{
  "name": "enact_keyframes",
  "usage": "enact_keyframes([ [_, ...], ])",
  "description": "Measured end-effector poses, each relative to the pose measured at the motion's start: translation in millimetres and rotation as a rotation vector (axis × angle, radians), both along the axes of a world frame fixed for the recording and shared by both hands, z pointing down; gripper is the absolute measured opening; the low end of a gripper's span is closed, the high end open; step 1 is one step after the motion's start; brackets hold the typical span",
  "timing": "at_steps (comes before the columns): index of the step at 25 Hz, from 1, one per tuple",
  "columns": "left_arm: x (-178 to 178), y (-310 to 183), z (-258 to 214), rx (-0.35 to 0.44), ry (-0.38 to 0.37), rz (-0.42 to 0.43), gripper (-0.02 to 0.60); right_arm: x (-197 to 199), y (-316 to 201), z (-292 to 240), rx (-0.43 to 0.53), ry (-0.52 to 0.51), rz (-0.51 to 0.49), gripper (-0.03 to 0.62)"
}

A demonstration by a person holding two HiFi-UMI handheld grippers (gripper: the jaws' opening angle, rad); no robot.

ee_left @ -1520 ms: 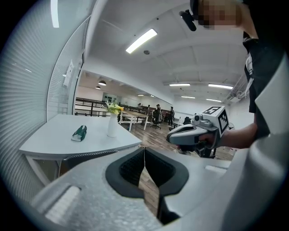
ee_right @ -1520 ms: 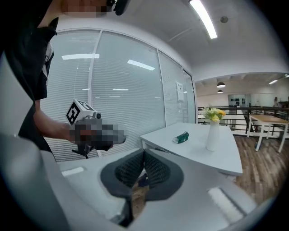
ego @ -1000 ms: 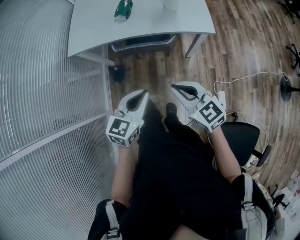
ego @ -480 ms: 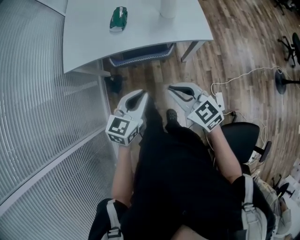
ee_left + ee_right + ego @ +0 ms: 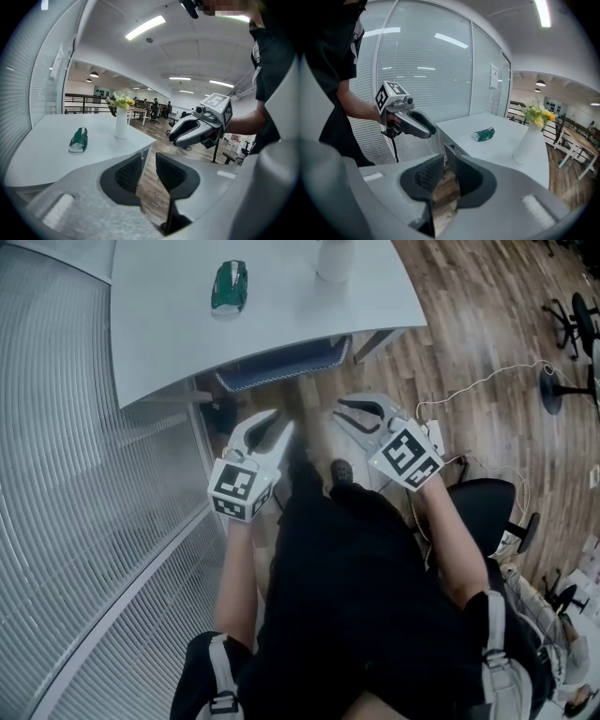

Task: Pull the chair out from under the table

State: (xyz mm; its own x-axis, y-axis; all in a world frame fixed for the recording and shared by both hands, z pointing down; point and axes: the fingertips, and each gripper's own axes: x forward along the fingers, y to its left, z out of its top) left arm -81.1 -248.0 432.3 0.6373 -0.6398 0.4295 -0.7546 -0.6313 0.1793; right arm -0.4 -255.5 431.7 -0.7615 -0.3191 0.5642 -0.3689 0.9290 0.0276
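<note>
Both pairs of jaws, pressed together a second ago, have just been opening and now stand apart with nothing between them. Through each gap only the brown wooden plank floor (image 5: 469, 343) shows, and in the right gripper view also the chair's edge farther off. The left gripper (image 5: 278, 424) and the right gripper (image 5: 339, 412) point forward and down, side by side in front of the person's black clothing (image 5: 347, 596).

Compared with the earlier head view, the white curved counter (image 5: 169, 324) and what lies under it sit lower in the picture and nearer the jaw tips, so the person and both grippers have come closer to it. The blue-grey mesh-backed chair (image 5: 281, 367) is unchanged in place: tucked under the counter's near edge, only the top of its backrest showing, just ahead of the grippers and touched by neither.

On the counter the crumpled green packet (image 5: 228, 287) and the white vase (image 5: 334, 259) stand as before. A black office chair (image 5: 483, 507) is beside the person's right arm.
</note>
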Motion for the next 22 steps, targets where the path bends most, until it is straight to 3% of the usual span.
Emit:
enact_keyframes([
  [17,-53,-53,71,-0.072,-0.138,0.108,0.153,-34,-59,65,-0.013,0.21,-0.026,0.103],
  [22,-61,-64,91,-0.08,-0.243,0.172,0.157,-36,-71,88,-0.014,0.293,-0.067,0.11],
])
